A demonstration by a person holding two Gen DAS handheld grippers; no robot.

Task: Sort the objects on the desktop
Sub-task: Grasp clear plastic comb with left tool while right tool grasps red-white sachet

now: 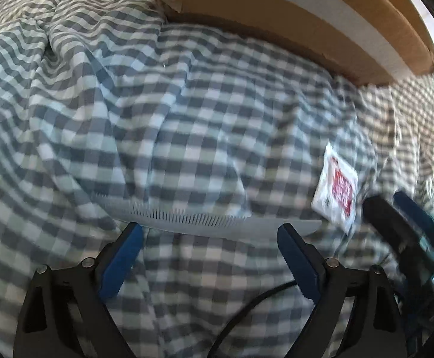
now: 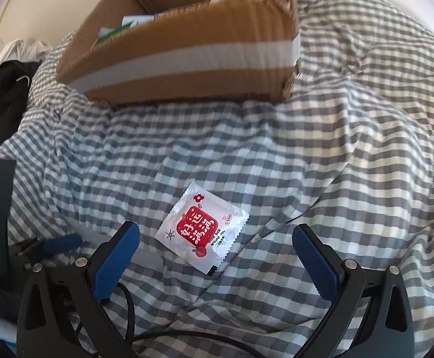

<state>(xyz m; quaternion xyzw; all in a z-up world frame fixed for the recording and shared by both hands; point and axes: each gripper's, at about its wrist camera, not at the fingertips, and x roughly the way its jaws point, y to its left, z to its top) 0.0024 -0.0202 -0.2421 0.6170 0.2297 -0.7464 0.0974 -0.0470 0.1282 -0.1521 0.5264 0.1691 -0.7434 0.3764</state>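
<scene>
While both grippers hang spread over the checked bedding, the pick-up step is at hand.
Left gripper (image 1: 209, 232) straddles the grey comb (image 1: 205, 219); right gripper (image 2: 215, 240) frames the red-and-white sachet (image 2: 202, 232). Next, probably: pinch each, carry to the cardboard box (image 2: 187, 56).

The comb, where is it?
In the left wrist view, the comb lies flat on the checked cloth, just ahead of the left gripper, left of the packet.
</scene>
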